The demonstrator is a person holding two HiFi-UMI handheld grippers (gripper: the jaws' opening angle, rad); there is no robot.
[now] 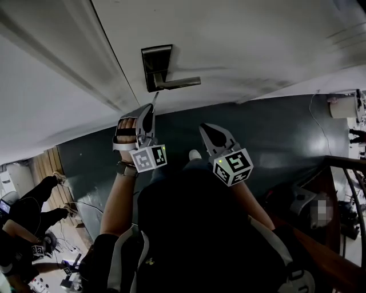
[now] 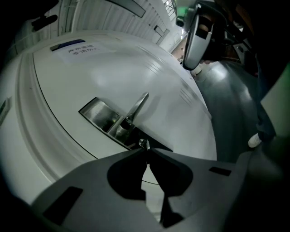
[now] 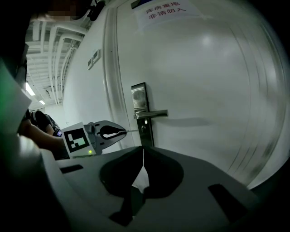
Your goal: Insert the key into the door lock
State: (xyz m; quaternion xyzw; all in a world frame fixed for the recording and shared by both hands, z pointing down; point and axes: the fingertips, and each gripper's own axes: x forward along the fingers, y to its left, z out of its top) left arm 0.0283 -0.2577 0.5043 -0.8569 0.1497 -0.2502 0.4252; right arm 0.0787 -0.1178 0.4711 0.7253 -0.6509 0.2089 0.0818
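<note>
The big white door [image 1: 257, 46] stands right in front of both tongs. High above the tongs a paper sign [image 3: 161, 11] is stuck on it. Its writing seems to read "库房重地 非请勿入" (the letters are small, so I am not fully sure). I can see no brand name anywhere.

Straight ahead of the left tongs is the dark metal lock plate [image 1: 155, 60]. Its handle [image 1: 180, 83] sticks out sideways, up past the tips of the left tongs.

The left tongs [image 1: 151, 110] are pressed together on the key [image 2: 145, 146]. The key sticks out thin and straight, the same way the tongs point, right at the lock. Its tip is at the little round keyhole [image 3: 142, 127] below the handle. I cannot tell if it has gone in.

The right tongs [image 1: 205, 129] are pressed together too, with nothing in them. They hang back beside the left tongs, farther from the lock.

So the left hand is the near one. I think the next move is a straight push forward along the key's long line.
</note>
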